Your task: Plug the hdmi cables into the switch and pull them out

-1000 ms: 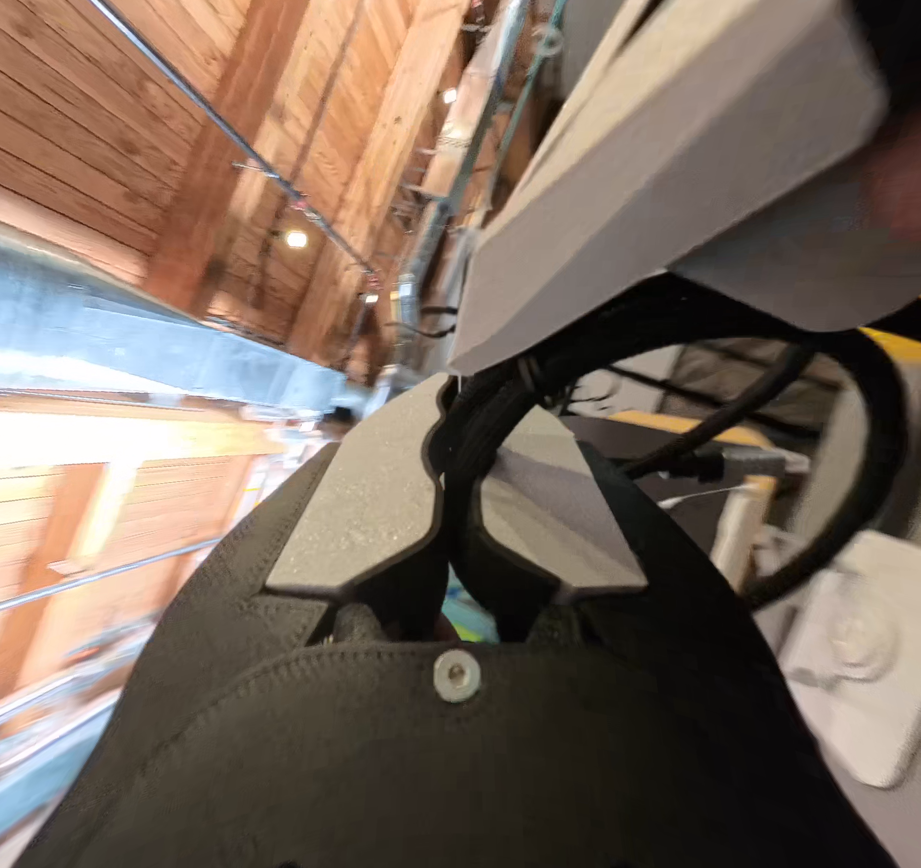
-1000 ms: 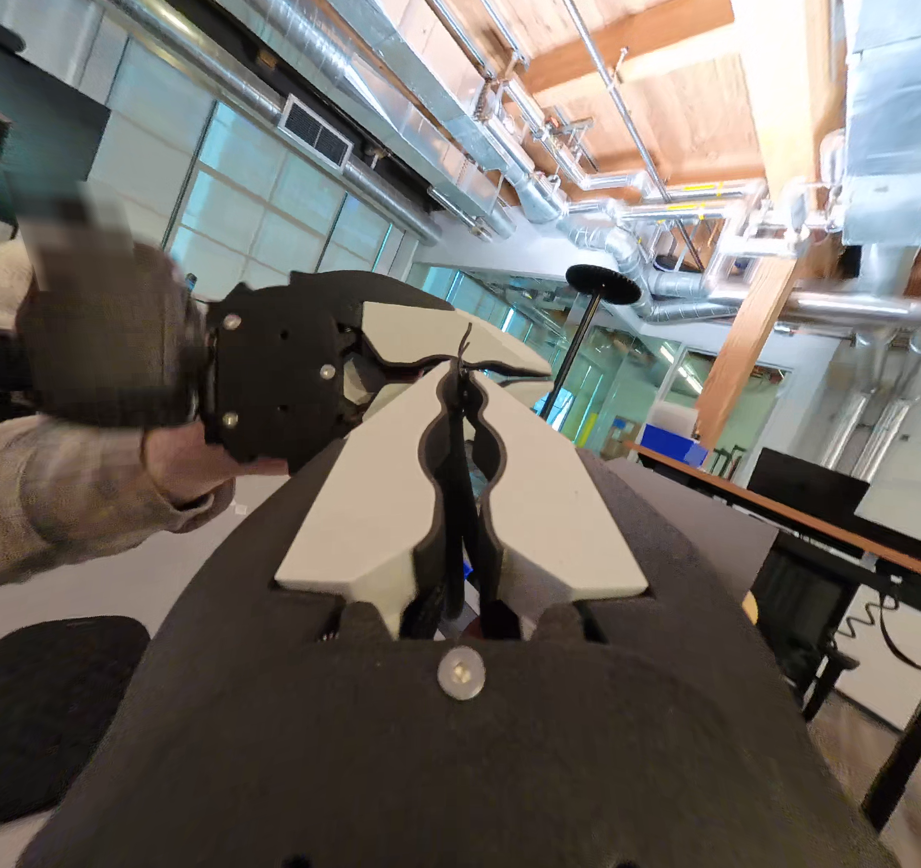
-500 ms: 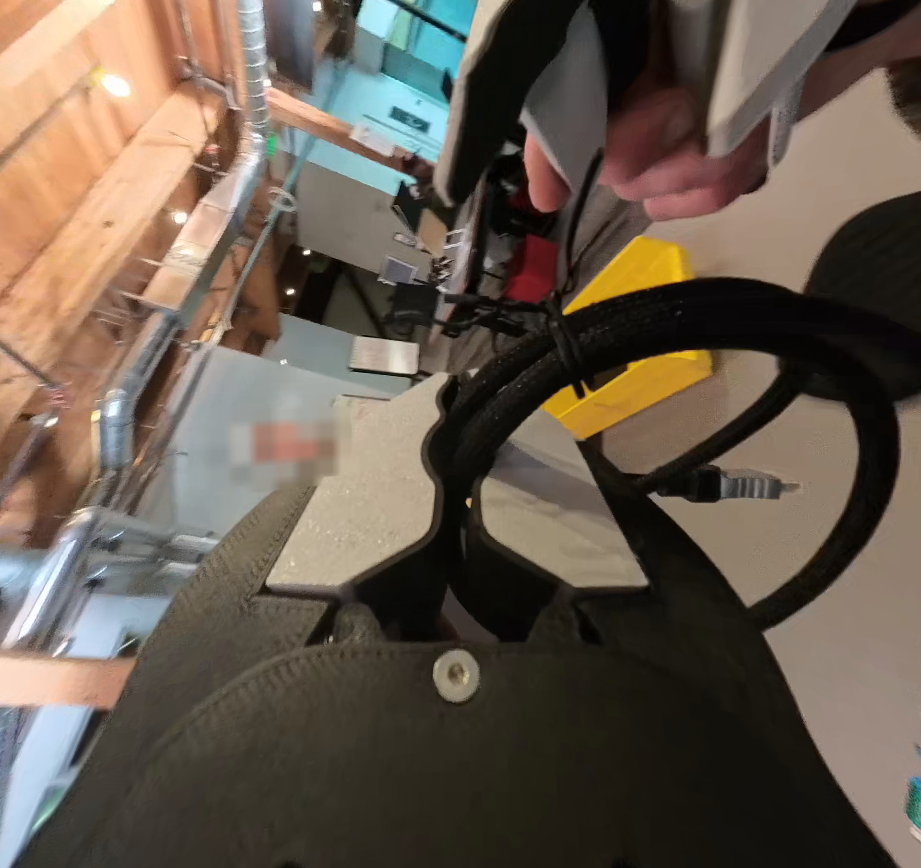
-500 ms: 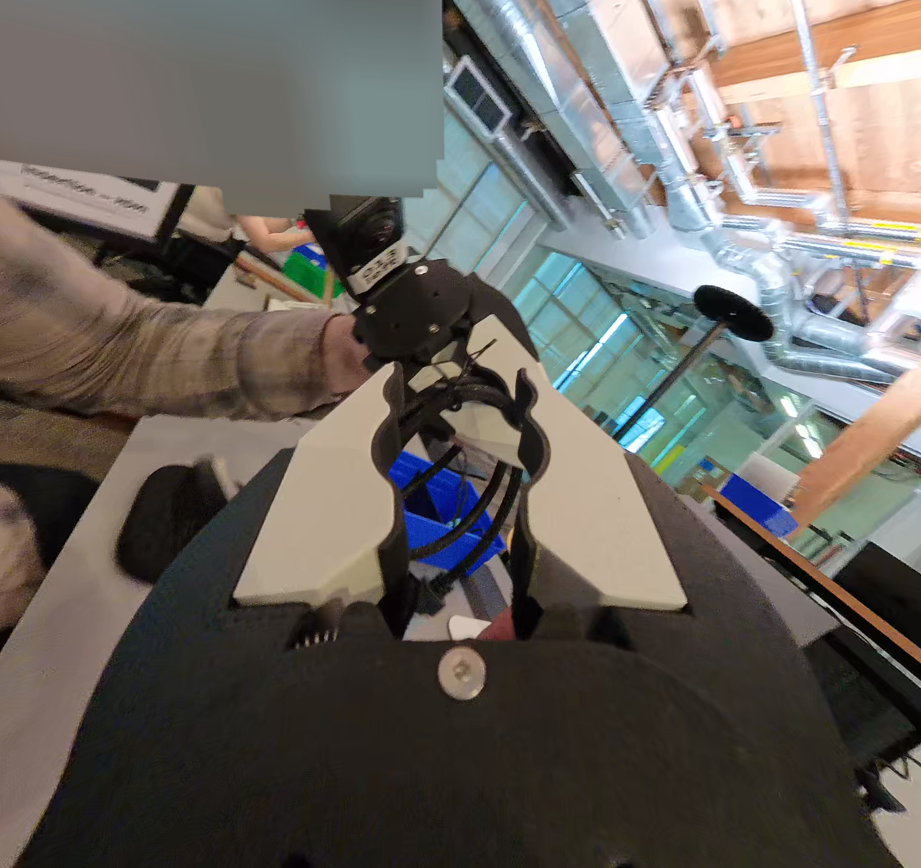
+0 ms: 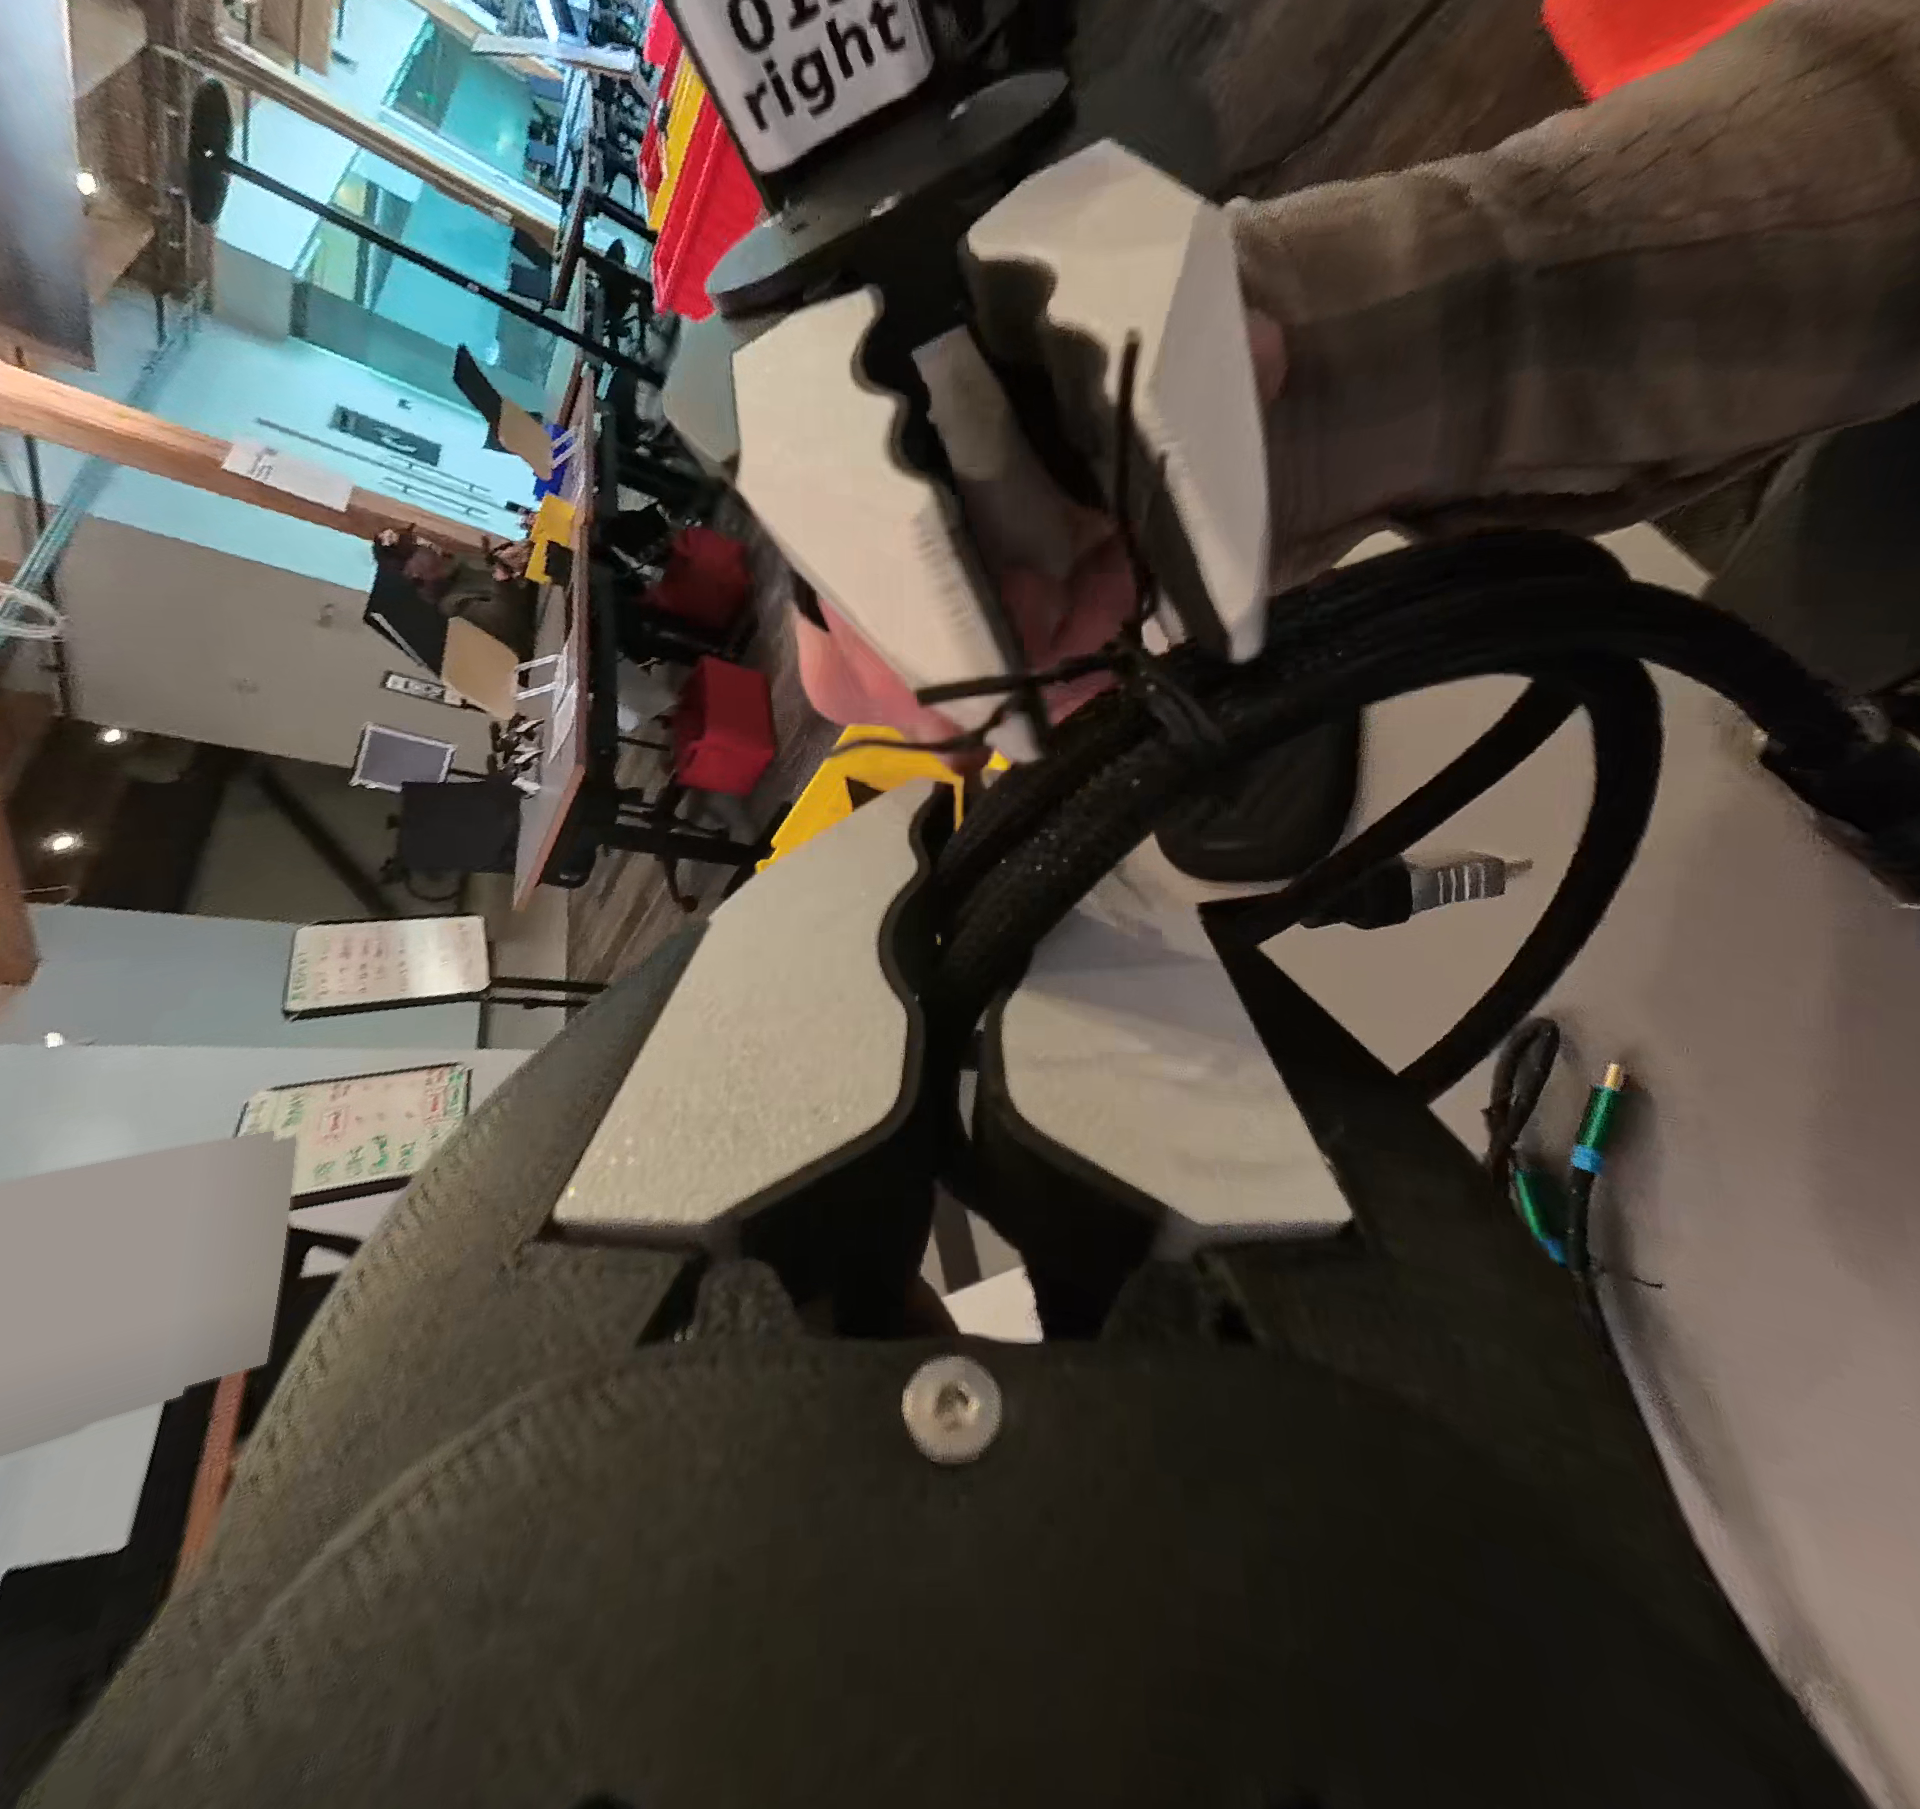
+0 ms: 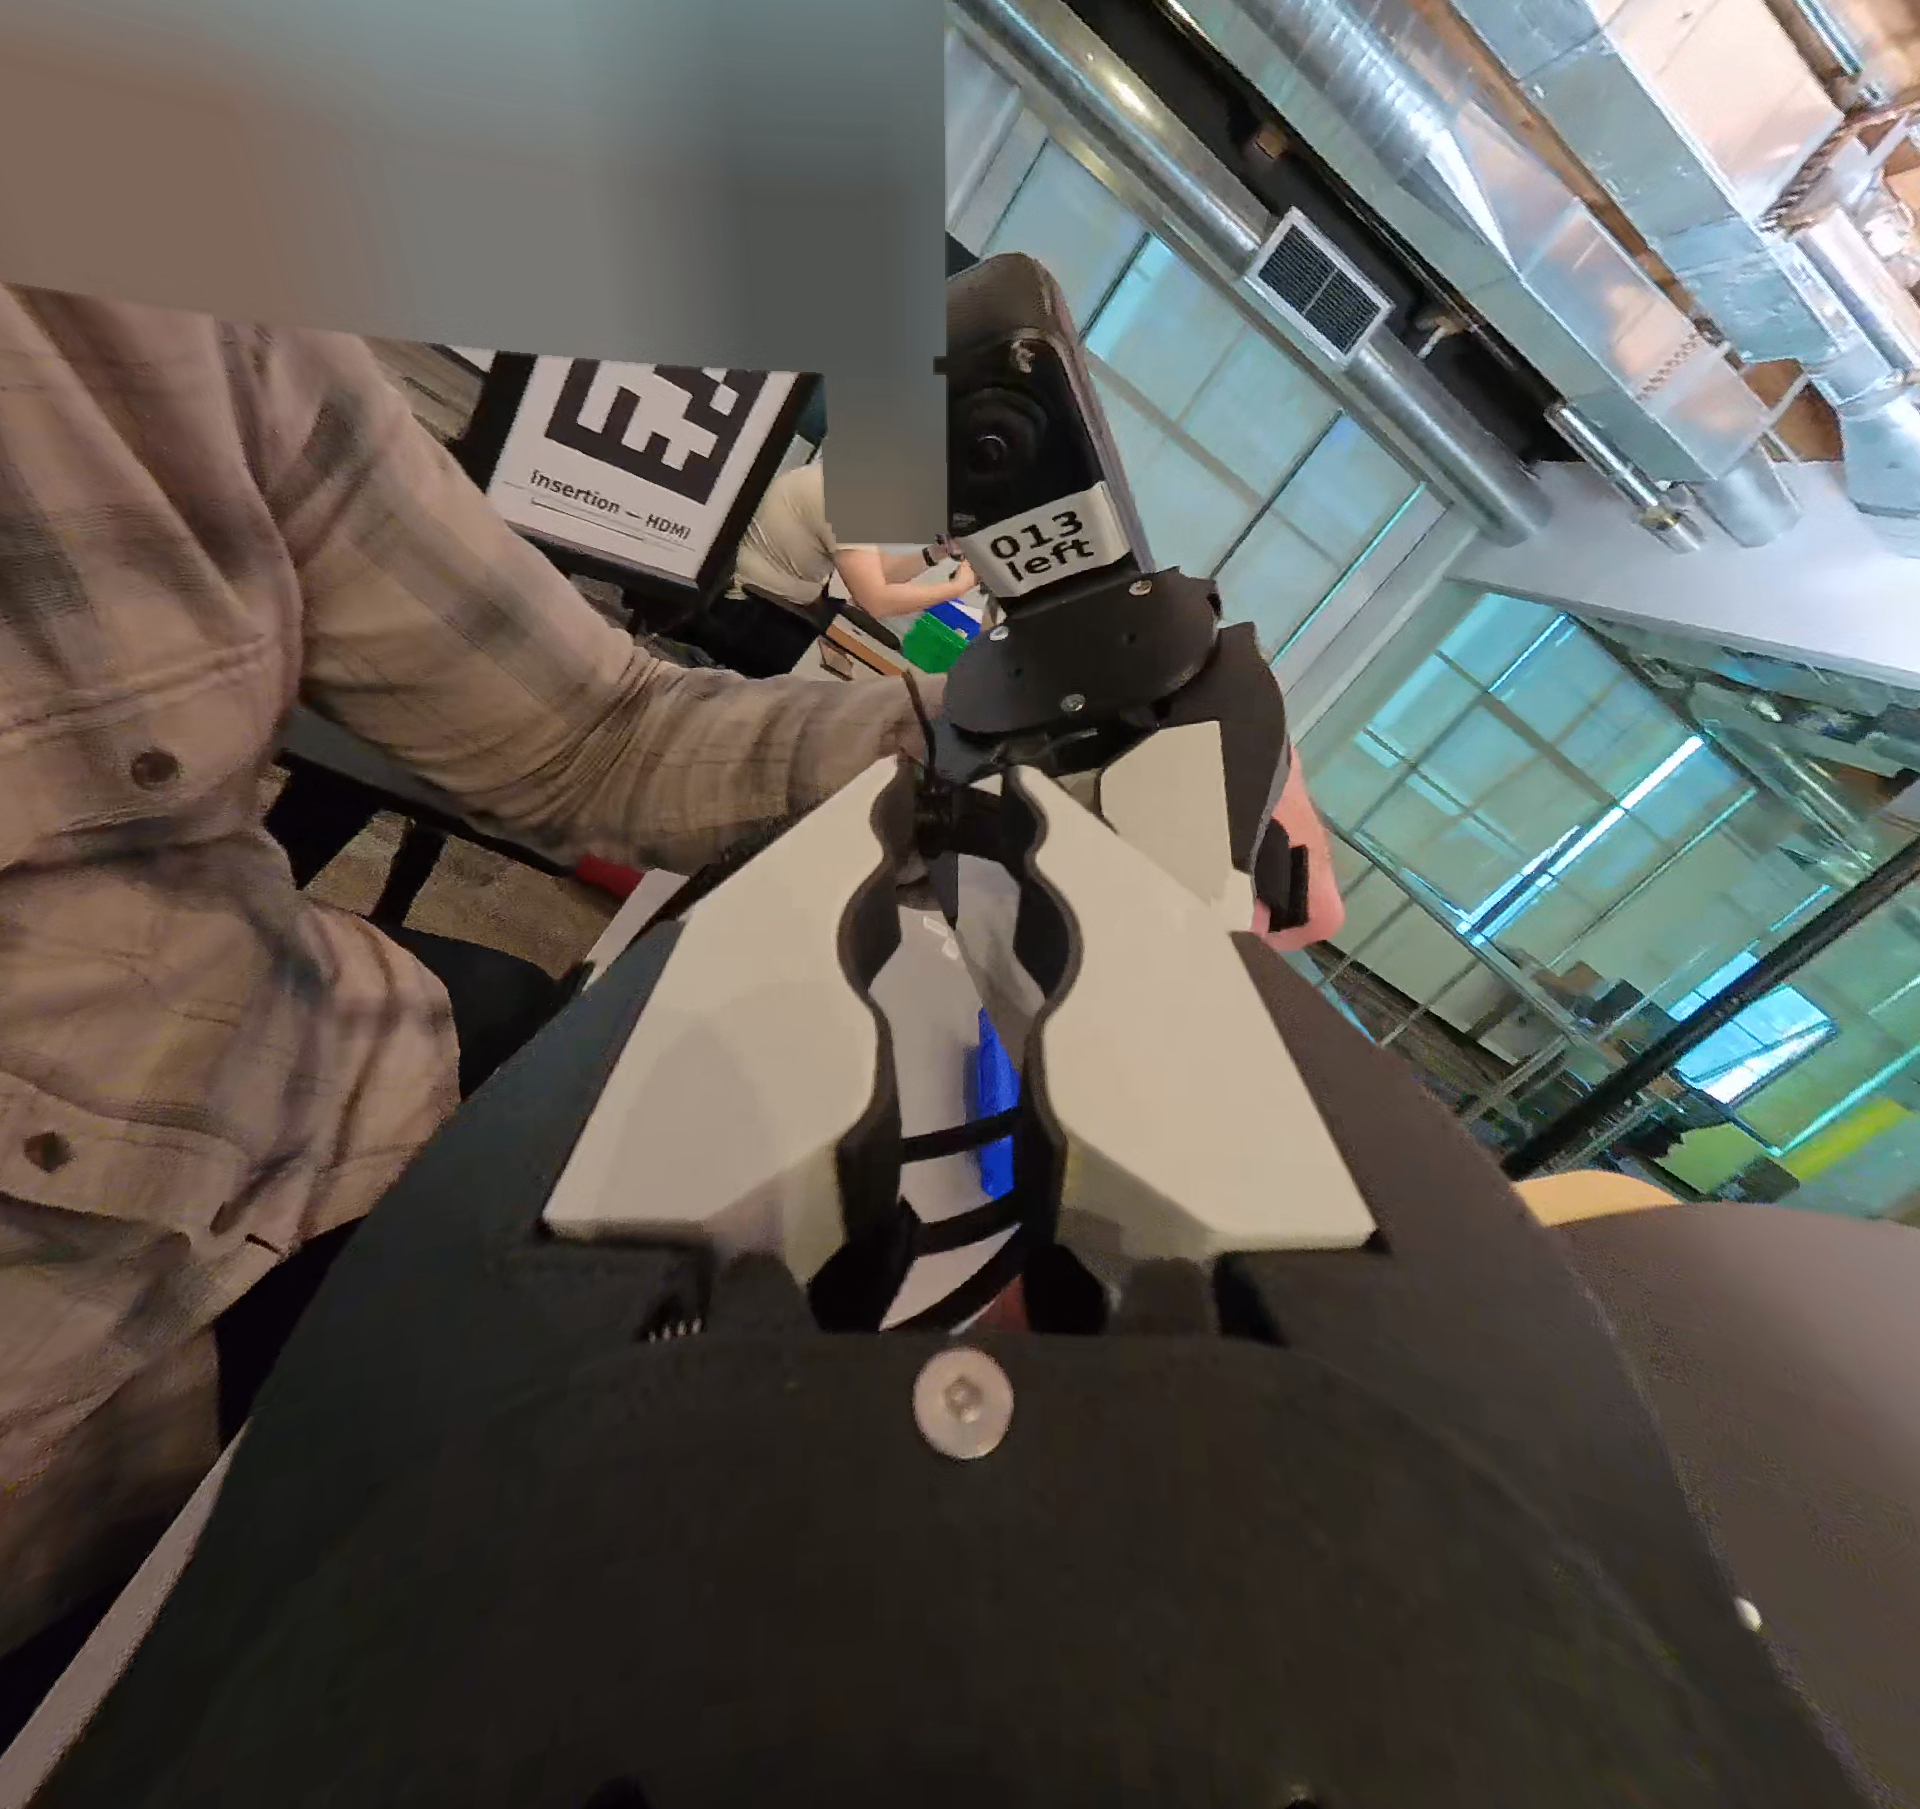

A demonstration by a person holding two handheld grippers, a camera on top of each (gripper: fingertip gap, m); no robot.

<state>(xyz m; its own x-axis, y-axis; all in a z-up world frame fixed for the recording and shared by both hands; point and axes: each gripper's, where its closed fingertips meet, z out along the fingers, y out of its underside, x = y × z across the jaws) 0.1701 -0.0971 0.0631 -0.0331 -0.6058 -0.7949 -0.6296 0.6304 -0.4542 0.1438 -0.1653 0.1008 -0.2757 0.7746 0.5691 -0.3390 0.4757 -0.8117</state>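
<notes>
Left gripper (image 5: 951,886) jaws clamp a coiled black braided cable (image 5: 1049,866). Right gripper (image 6: 956,803) jaws stand wide. Both carry white printed stickers; a printed sign (image 6: 634,450) stands behind.

Counted: two grippers, one cable bundle, one bare plug

Two grippers show: the left gripper (image 5: 951,886) and the right gripper (image 5: 1060,699). One coiled bundle of black braided cable (image 5: 1434,616), bound by one black tie (image 5: 1174,710). One silver HDMI plug (image 5: 1455,881) shows. Two green-tipped leads (image 5: 1595,1120) lie on the grey table (image 5: 1787,1084). Three red bins (image 5: 722,725).
</notes>
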